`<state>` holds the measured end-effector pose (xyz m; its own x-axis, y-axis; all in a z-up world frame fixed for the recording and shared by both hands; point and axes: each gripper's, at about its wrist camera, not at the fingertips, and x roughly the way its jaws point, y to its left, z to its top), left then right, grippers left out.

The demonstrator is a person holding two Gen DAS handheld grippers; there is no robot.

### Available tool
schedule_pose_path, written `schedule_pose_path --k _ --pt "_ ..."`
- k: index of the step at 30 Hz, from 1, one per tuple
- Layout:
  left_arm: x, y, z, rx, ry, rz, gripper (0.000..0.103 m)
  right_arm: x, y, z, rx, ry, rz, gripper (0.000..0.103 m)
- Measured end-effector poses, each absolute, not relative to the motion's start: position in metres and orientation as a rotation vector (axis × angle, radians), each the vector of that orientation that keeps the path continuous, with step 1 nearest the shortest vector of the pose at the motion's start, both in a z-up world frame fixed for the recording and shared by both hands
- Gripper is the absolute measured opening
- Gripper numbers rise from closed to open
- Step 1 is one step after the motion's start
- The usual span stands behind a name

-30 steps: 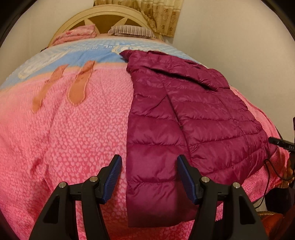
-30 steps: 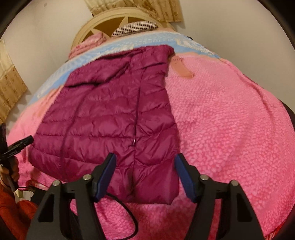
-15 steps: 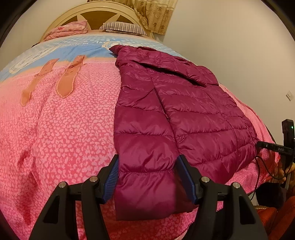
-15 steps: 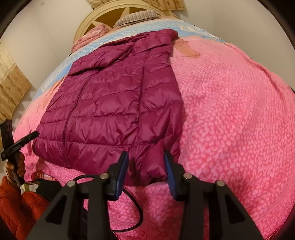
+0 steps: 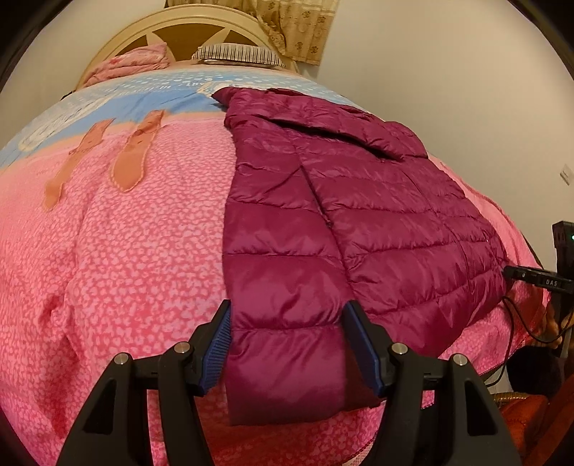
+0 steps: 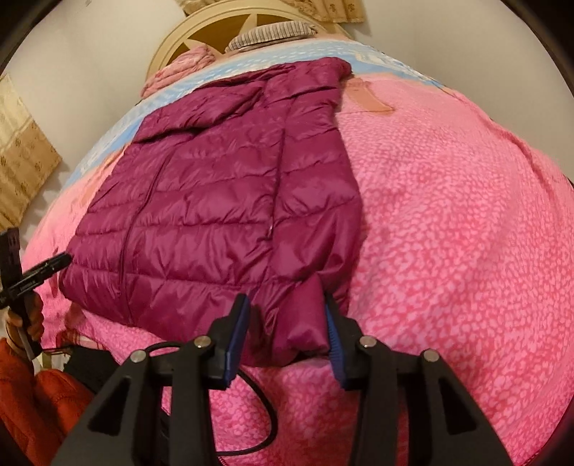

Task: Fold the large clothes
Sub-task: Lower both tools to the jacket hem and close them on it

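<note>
Left wrist view shows the magenta puffer jacket (image 5: 344, 222) lying flat on the pink bed cover (image 5: 143, 251), reaching from centre to the right of the frame. The left hand-held gripper (image 5: 287, 344) is wide, with a sleeve end between its blue pads, both touching the fabric. In the right wrist view, the right hand-held gripper (image 6: 287, 329) is narrower around the other sleeve end. A striped pillow (image 5: 238, 55) and headboard (image 5: 172, 25) sit at top; a black cable (image 6: 262, 423) runs below the jacket.
</note>
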<state>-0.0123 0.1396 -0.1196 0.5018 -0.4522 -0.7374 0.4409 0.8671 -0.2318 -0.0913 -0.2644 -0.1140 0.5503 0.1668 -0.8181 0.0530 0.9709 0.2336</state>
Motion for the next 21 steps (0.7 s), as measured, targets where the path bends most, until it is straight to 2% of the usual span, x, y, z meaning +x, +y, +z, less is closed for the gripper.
schedule_pose_path --k 15,21 --pt "-0.014 0.14 -0.1189 -0.031 0.895 -0.56 0.063 -0.0904 -0.2677 -0.1154 0.248 0.994 0.074 0.045" --pt "-0.0158 0.1378 -0.1194 -0.012 0.891 -0.563 0.063 -0.0922 -0.2662 -0.1158 0.225 0.994 0.069 0.04"
